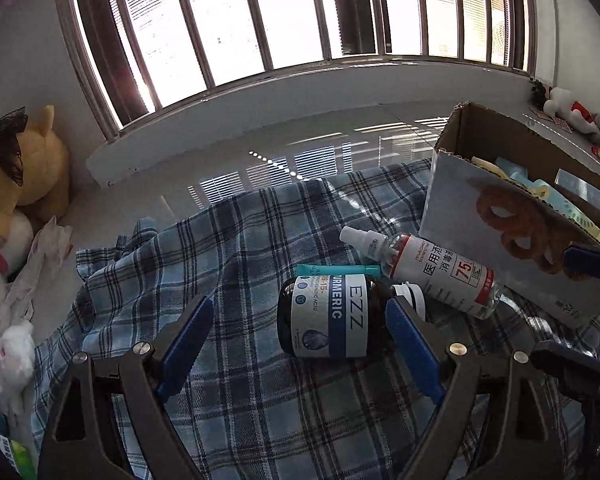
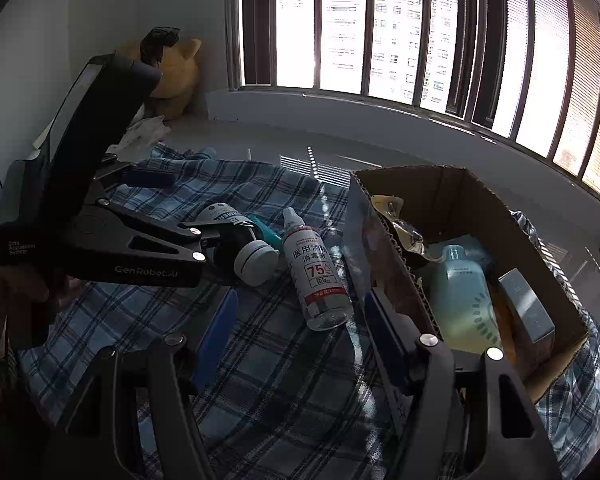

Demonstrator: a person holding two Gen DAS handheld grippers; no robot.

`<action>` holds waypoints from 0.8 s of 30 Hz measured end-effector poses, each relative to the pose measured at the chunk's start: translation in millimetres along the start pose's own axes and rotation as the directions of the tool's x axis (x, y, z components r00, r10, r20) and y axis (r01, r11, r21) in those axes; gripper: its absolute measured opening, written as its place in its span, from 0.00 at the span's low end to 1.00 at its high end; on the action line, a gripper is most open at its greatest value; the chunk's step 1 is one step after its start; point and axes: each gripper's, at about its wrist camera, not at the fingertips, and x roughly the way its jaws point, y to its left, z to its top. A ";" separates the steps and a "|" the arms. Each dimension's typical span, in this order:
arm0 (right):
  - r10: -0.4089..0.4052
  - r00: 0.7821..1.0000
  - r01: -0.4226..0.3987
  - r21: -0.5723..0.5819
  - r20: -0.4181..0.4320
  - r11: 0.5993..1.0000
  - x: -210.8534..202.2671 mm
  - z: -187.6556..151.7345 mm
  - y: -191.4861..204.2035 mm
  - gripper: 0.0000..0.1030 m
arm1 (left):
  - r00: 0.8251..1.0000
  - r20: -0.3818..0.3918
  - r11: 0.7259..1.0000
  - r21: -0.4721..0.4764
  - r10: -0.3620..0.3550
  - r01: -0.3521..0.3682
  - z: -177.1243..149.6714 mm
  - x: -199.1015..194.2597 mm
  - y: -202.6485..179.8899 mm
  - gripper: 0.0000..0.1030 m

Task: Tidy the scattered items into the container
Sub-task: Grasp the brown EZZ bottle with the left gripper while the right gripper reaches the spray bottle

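Observation:
A dark EZZ turmeric bottle (image 1: pixel 328 316) with a white cap lies on the plaid cloth (image 1: pixel 220 248). My left gripper (image 1: pixel 298 332) is open, its blue pads either side of the bottle's near end, not clamped. A clear alcohol spray bottle (image 1: pixel 440 268) and a teal tube (image 1: pixel 332 270) lie just behind it. The cardboard box (image 1: pixel 500 216) stands at right with items inside. In the right wrist view my right gripper (image 2: pixel 300 336) is open and empty above the cloth, near the spray bottle (image 2: pixel 316 276) and beside the box (image 2: pixel 400 264). The left gripper (image 2: pixel 228 236) reaches around the turmeric bottle (image 2: pixel 248 258).
A yellow plush toy (image 1: pixel 24 176) and white plush items (image 1: pixel 8 344) sit at the left by the wall. More toys (image 1: pixel 572 112) sit on the sill at right. The box holds a pale blue bottle (image 2: pixel 464 300) and a grey carton (image 2: pixel 528 304). Window bars run behind.

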 end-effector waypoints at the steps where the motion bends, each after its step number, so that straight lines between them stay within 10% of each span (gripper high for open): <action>1: -0.035 0.999 0.035 -0.038 0.009 0.999 3.1 0.2 3.1 0.62 | 1.000 -0.008 1.000 0.006 -0.011 0.011 -0.3 2.9 -0.5 0.87; 18: -0.167 0.986 0.160 -0.298 0.000 0.941 23.6 -9.0 31.1 0.50 | 0.986 -0.055 0.973 0.163 -0.157 0.164 7.1 8.9 -25.7 0.87; 24: -0.259 0.966 0.240 -0.314 -0.020 0.918 44.1 -12.3 33.5 0.50 | 0.997 -0.070 0.975 0.219 -0.027 0.042 8.5 23.7 -32.2 0.88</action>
